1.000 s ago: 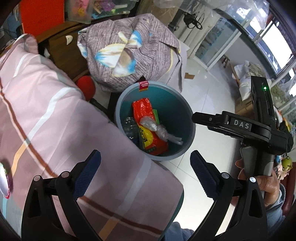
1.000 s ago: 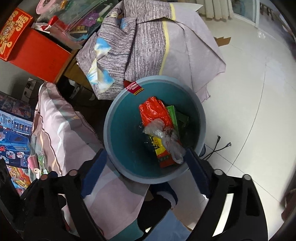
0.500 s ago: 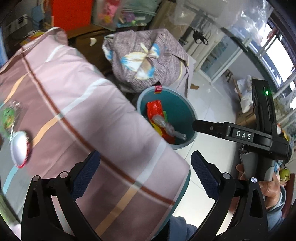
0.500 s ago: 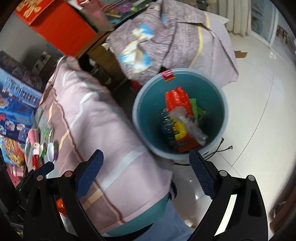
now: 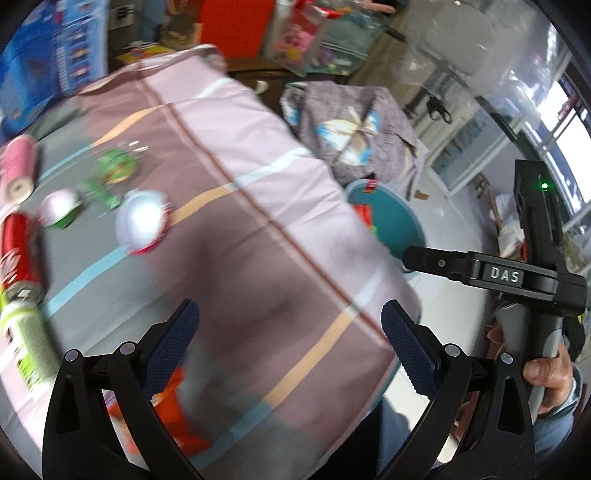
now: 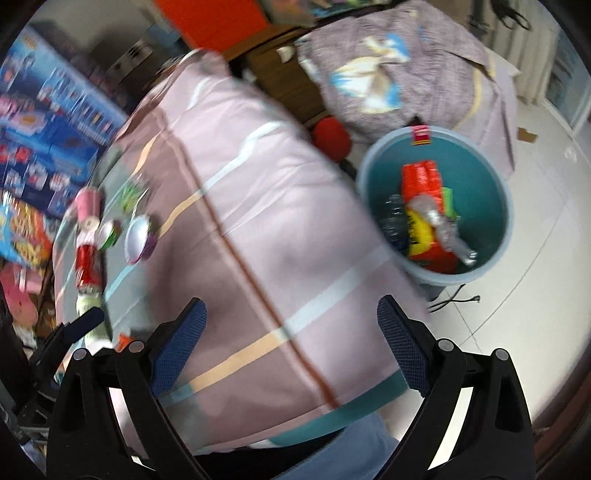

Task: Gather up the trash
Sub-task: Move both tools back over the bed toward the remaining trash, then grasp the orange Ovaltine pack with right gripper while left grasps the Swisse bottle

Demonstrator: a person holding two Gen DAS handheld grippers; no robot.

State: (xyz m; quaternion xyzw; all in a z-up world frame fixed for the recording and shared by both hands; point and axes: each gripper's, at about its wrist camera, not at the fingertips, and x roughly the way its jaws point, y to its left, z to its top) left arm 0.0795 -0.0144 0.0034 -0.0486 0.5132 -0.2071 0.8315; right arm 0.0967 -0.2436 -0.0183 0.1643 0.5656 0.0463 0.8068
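A teal trash bin (image 6: 491, 177) stands on the floor beside the table and holds a red-and-yellow packet (image 6: 421, 192) and a clear crumpled wrapper (image 6: 447, 229). It also shows in the left wrist view (image 5: 399, 221). On the striped tablecloth (image 5: 258, 221) lie a white round cup (image 5: 142, 221), a green wrapper (image 5: 114, 173), a red can (image 5: 18, 254), a pink roll (image 5: 18, 170) and a green-white bottle (image 5: 29, 347). An orange packet (image 5: 177, 413) lies by my left gripper (image 5: 290, 339), which is open and empty over the table. My right gripper (image 6: 291, 339) is open and empty.
A bundle wrapped in grey patterned cloth (image 6: 399, 74) sits behind the bin. Blue toy boxes (image 6: 40, 122) stand at the table's far left. A red box (image 6: 210, 18) is at the back. A black cable (image 6: 458, 299) lies on the white tiled floor.
Both grippers have swung left, away from the bin and over the table. The trash items on the tablecloth have come into view. Both stay open and empty.
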